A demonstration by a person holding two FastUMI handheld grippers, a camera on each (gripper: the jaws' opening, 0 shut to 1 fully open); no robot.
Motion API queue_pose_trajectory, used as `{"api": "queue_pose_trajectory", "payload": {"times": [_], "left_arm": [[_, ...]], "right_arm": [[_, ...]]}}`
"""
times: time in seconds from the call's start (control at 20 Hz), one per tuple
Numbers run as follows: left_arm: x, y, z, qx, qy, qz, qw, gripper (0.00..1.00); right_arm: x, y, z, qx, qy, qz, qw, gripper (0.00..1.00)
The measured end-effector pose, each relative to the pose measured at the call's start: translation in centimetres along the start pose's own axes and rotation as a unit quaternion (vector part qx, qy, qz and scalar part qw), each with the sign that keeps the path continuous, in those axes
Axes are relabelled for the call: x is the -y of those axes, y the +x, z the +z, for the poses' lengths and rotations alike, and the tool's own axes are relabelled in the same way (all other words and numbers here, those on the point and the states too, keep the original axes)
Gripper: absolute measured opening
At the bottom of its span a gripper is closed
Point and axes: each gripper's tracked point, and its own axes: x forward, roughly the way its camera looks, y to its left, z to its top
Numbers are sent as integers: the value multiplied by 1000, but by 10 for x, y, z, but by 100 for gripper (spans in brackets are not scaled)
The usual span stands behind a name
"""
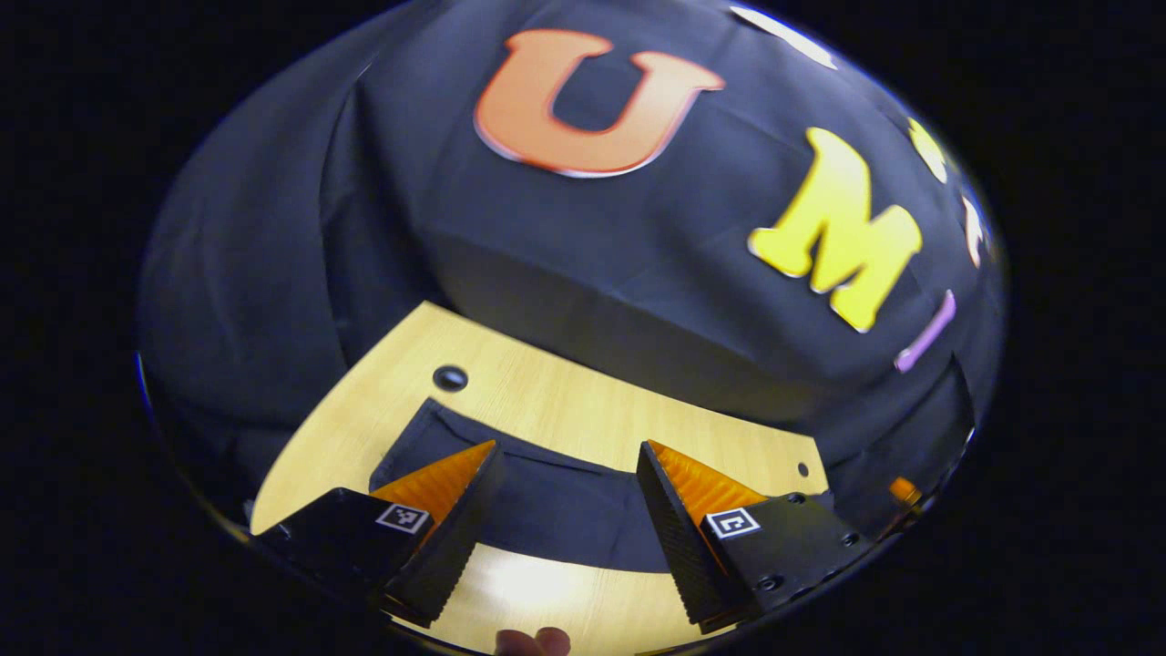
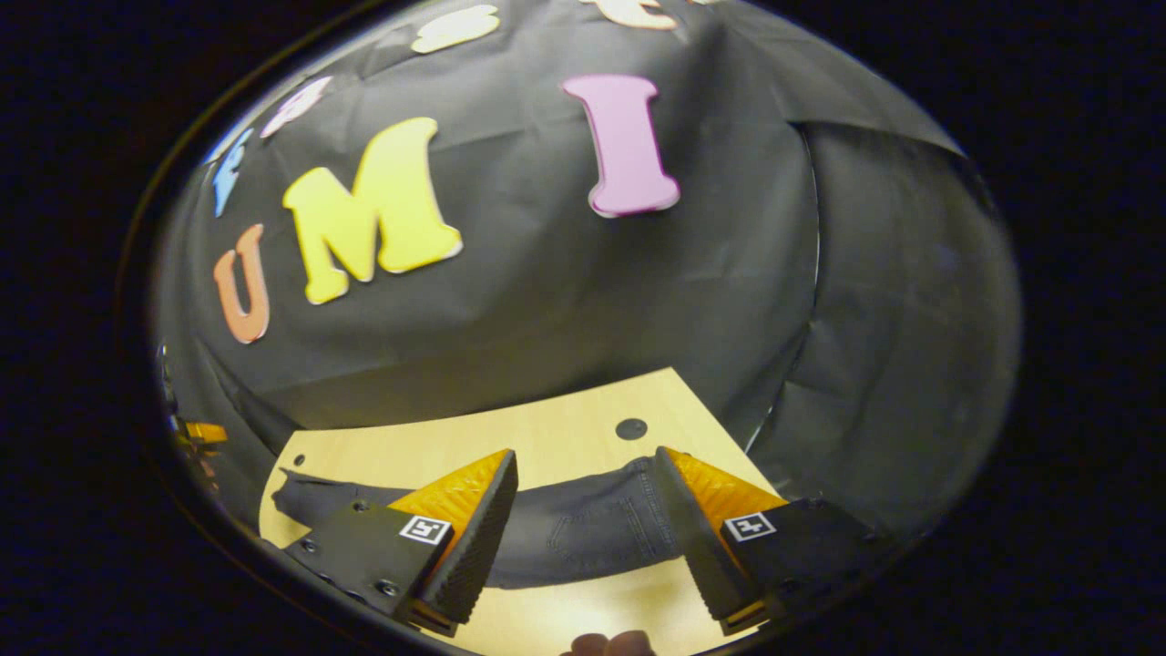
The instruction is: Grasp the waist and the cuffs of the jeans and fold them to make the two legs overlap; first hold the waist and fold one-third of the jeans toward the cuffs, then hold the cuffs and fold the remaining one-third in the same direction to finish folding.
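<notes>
While both tools (image 1: 567,474) (image 2: 586,478) gape wide, the jeans (image 2: 583,533) lie flat just ahead, untouched.

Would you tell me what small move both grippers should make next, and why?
Probably lower both onto the jeans: the left gripper and right gripper hover open above the fabric lying flat on the table, with nothing grasped yet.

Each gripper (image 1: 567,519) bears screws and square coded tags.
</notes>
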Motion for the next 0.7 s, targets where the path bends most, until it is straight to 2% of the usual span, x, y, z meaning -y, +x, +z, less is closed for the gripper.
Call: {"api": "queue_pose_trajectory", "payload": {"times": [0.05, 0.1, 0.15, 0.2, 0.3, 0.35, 0.45, 0.5, 0.55, 0.6, 0.7], "left_arm": [[11, -12, 3, 27, 24, 0, 999, 95], [22, -25, 2, 51, 41, 1, 998, 95], [28, -37, -3, 69, 56, 5, 996, 94], [31, -44, -12, 83, 66, 14, 994, 95], [43, -58, -29, 94, 65, 23, 993, 96], [47, -69, -36, 100, 63, 28, 993, 96], [55, -79, -46, 111, 72, 29, 991, 96], [61, -82, -51, 110, 76, 26, 991, 96], [63, -83, -56, 106, 82, 25, 991, 96], [65, -83, -55, 107, 86, 28, 990, 96], [69, -85, -50, 112, 86, 32, 989, 96]], "right_arm": [[-5, -16, -2, 15, -13, 3, 1000, 93], [-6, -31, -6, 29, -20, -3, 999, 90], [-4, -46, -9, 36, -23, -9, 999, 95], [-4, -61, -15, 40, -27, -17, 999, 92], [0, -83, -28, 41, -38, -31, 998, 93], [3, -92, -34, 40, -38, -36, 998, 96], [14, -95, -47, 32, -32, -44, 998, 93], [22, -91, -56, 23, -30, -49, 998, 100], [31, -86, -67, 9, -22, -56, 998, 100], [40, -79, -77, -5, -9, -60, 998, 96], [56, -59, -94, -27, 26, -67, 997, 96]]}}
